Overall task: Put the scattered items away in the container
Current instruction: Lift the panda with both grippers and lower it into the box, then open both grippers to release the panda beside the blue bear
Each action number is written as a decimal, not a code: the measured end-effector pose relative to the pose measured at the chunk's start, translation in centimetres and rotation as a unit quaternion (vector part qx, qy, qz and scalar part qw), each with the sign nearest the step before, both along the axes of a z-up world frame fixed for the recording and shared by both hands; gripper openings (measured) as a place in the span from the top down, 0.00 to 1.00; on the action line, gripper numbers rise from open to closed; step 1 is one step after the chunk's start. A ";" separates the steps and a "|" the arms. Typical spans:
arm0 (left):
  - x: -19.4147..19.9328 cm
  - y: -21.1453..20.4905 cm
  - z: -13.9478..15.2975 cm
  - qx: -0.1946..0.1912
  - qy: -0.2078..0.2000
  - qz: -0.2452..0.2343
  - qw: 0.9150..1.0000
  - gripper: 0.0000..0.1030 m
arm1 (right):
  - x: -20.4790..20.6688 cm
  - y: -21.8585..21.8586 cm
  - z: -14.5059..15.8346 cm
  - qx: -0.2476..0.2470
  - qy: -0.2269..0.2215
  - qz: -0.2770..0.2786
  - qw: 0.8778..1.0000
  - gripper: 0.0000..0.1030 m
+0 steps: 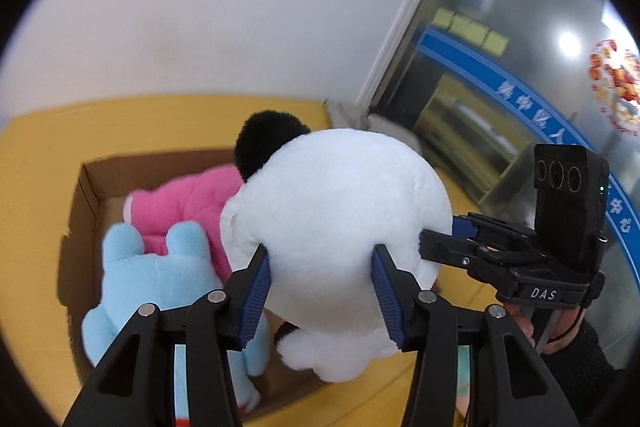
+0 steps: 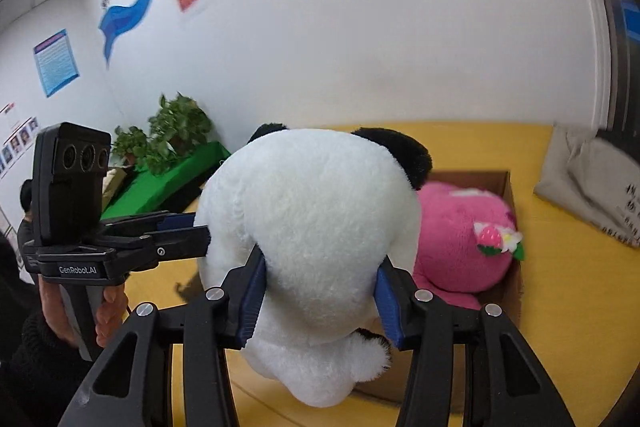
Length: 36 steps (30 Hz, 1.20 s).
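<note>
Nearest, the left gripper [image 1: 320, 291] pinched the panda toy [image 1: 336, 227] between its blue pads, denting the soft white plush. The right gripper [image 2: 320, 297] squeezed the same toy from its other side, probably because so bulky and yielding a body would sag or slip from one grip. The panda hung above the near edge of the cardboard box [image 1: 86, 195], which stood on the yellow tabletop [image 1: 40, 155], apparently ready for lowering. Beyond, inside the box, lay a blue toy [image 1: 160, 275] by the near wall and a pink toy [image 1: 188, 203] further back, already tidied away.
</note>
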<state>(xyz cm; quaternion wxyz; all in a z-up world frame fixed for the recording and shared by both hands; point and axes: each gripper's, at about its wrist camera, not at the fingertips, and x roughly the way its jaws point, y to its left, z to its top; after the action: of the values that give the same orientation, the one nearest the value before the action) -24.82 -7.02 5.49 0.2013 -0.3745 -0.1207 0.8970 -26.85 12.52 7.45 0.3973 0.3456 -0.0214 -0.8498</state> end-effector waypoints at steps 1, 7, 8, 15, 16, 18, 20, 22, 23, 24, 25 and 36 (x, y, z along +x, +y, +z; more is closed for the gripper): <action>-1.0 -0.1 -1.5 0.015 -0.020 -0.013 1.000 0.75 | -1.0 -0.3 -1.6 0.008 -0.022 0.003 1.000 0.53; -2.7 1.3 -6.9 0.034 -0.063 -0.055 0.996 0.90 | -3.2 -2.0 -7.6 0.066 -0.087 0.005 0.994 0.59; -2.6 1.0 -6.8 0.049 -0.060 -0.056 0.995 0.90 | -3.7 -1.5 -7.6 0.057 -0.094 0.003 0.994 0.58; -1.4 1.3 -2.2 -0.032 0.007 -0.020 0.999 0.69 | -5.2 0.9 -4.5 0.027 -0.049 -0.016 0.998 0.42; -1.7 1.2 -2.1 -0.035 0.006 -0.015 0.999 0.63 | -5.8 0.8 -4.6 0.030 -0.054 -0.018 0.998 0.42; -2.9 1.2 -2.7 -0.046 -0.003 -0.009 0.999 0.58 | -7.1 0.3 -5.7 0.037 -0.071 -0.019 0.997 0.39; -4.4 1.4 -3.7 -0.066 -0.016 -0.008 0.998 0.58 | -8.4 -0.1 -6.6 0.033 -0.083 -0.015 0.996 0.37; -5.4 1.4 -4.4 -0.077 -0.024 -0.009 0.997 0.58 | -9.3 -0.7 -7.1 0.041 -0.099 -0.014 0.994 0.37; -5.8 1.3 -4.6 -0.077 -0.025 -0.010 0.997 0.58 | -9.9 -1.1 -7.5 0.052 -0.109 -0.013 0.993 0.36; -5.8 1.4 -4.7 -0.078 -0.023 -0.009 0.997 0.58 | -10.3 -1.5 -7.9 0.060 -0.119 -0.009 0.991 0.34; -5.8 1.5 -4.7 -0.079 -0.021 -0.008 0.997 0.58 | -10.8 -1.8 -8.3 0.064 -0.131 -0.003 0.989 0.32; -7.2 0.8 -7.9 -0.076 -0.071 0.016 0.994 0.23 | -9.2 -2.2 -10.8 0.078 -0.157 -0.008 0.984 0.23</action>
<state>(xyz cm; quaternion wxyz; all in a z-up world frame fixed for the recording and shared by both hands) -32.07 -6.24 -2.42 0.1492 -0.4496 -0.0722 0.8777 -36.04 10.30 -3.39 0.3544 0.5046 -0.0195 -0.7870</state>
